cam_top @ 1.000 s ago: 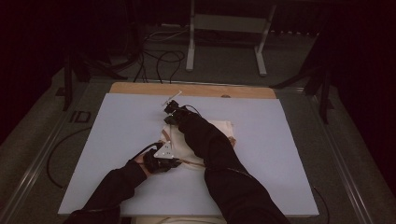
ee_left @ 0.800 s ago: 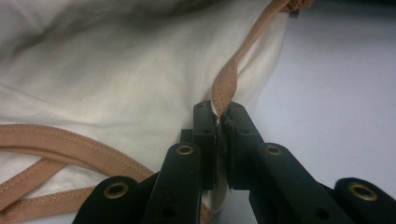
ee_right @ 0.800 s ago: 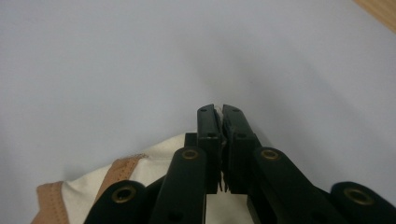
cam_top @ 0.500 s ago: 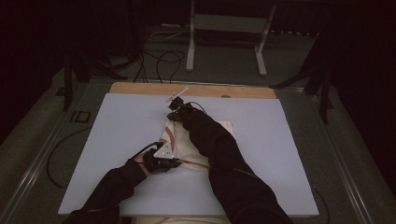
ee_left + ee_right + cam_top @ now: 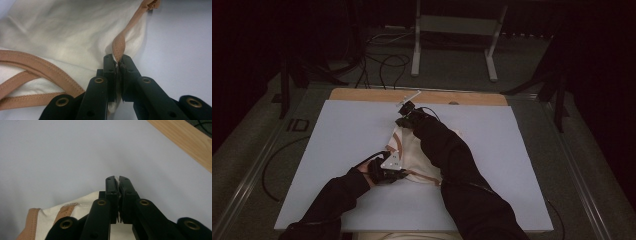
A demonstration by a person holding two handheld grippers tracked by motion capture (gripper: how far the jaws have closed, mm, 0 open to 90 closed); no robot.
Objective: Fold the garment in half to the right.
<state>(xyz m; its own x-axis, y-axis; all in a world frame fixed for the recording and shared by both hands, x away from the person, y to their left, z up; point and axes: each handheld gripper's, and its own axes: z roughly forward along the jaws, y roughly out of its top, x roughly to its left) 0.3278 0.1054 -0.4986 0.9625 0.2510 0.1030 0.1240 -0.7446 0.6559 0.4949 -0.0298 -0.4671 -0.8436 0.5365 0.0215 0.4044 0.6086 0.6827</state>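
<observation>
On the worktop point(image 5: 342, 150), a pale blue-grey sheet that covers the table except for a bare wooden strip point(image 5: 362, 95) along its far edge, a cream garment point(image 5: 412, 155) with tan binding lies a little nearer the front edge than the far one, roughly midway between the left and right edges. The person's right sleeve point(image 5: 452, 160) crosses over the cloth on a slant from the front edge, hiding much of its right half, while the left sleeve point(image 5: 337, 192) comes in from the front-left.

The garment is bunched and creased rather than flat. In the left gripper view its tan binding point(image 5: 37, 70) runs in loops across the cream cloth, and one strip of it twists up from the jaws toward the top of that view.

The left gripper point(image 5: 398, 173) sits at the near left part of the garment, close to the front edge. Its jaws are clenched on the garment, with the twisted tan edge and a fold of cream cloth pinched between the pads.

The right gripper point(image 5: 403, 120) is at the far end of the garment, near the wooden strip. Its jaws are likewise pressed together, with a sliver of cream cloth caught at the tips; behind them the garment hangs back toward the camera, and the bare sheet lies beyond.
</observation>
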